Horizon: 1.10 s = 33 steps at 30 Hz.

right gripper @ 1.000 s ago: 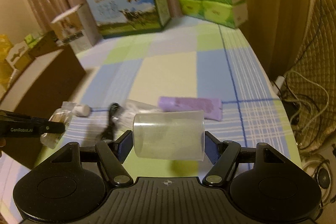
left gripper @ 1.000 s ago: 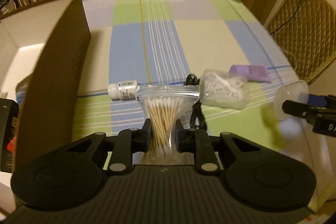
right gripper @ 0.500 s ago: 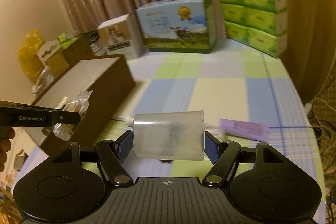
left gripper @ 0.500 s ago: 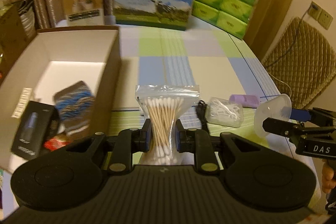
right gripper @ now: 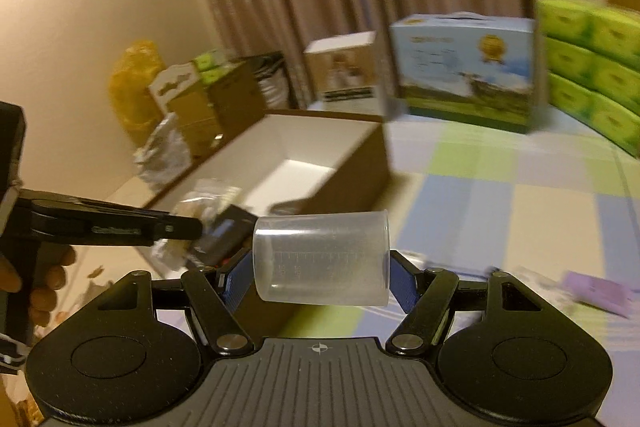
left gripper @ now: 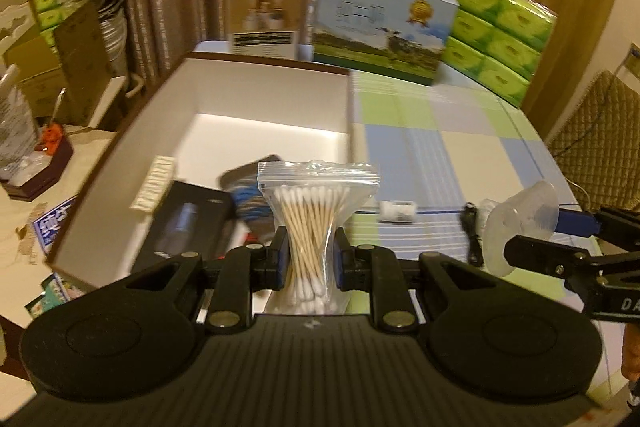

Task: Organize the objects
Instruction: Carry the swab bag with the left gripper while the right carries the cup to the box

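Note:
My left gripper (left gripper: 308, 255) is shut on a clear zip bag of cotton swabs (left gripper: 310, 211) and holds it in the air over the near right corner of the open cardboard box (left gripper: 264, 95). My right gripper (right gripper: 320, 277) is shut on a clear plastic measuring cup (right gripper: 324, 257), held sideways above the table. The cup also shows at the right of the left wrist view (left gripper: 520, 223). The left gripper with its bag shows at the left of the right wrist view (right gripper: 188, 227). The box (right gripper: 316, 143) holds a black case (left gripper: 188, 219) and a blue patterned item (left gripper: 248, 195).
On the checked tablecloth (left gripper: 452, 147) lie a small white bottle (left gripper: 398, 211), a black cable (left gripper: 472, 231) and a purple pack (right gripper: 596, 291). A milk carton box (left gripper: 380, 23), a smaller box (left gripper: 264, 15) and green tissue packs (left gripper: 500, 35) stand at the back.
Both grippers have risen and swung left toward the cardboard box, carrying the swab bag and the cup. The box interior has come into fuller view.

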Motion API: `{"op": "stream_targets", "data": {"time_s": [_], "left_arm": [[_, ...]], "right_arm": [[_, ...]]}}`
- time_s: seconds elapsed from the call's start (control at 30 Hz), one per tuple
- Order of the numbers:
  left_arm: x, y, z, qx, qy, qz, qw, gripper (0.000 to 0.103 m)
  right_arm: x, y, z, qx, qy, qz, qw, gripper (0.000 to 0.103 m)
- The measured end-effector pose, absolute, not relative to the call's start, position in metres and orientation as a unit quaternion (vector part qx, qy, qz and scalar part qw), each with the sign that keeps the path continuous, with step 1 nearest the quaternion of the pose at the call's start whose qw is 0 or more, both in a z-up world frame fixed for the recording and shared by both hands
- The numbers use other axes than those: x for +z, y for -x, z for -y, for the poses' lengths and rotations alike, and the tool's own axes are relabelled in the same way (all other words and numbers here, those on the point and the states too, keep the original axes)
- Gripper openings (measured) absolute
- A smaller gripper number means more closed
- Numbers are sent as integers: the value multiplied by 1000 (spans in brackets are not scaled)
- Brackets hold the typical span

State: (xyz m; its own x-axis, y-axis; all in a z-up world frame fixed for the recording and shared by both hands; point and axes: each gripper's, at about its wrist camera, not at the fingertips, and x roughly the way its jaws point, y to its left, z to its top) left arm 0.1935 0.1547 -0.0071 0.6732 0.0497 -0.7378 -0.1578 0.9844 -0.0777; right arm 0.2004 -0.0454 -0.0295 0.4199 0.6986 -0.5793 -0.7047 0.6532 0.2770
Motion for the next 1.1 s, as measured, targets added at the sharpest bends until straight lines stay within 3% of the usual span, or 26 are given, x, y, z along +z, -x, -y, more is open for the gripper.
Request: {"op": "stream_targets", "data": {"time_s": [0.43, 1.1], "left_arm": [[-13, -207, -231, 61, 43, -407, 911, 17], [-51, -320, -271, 22, 13, -442, 897, 17]], "right_arm": [[-43, -222, -71, 459, 40, -331, 824, 68], [-81, -323, -137, 426, 142, -364, 816, 68]]}}
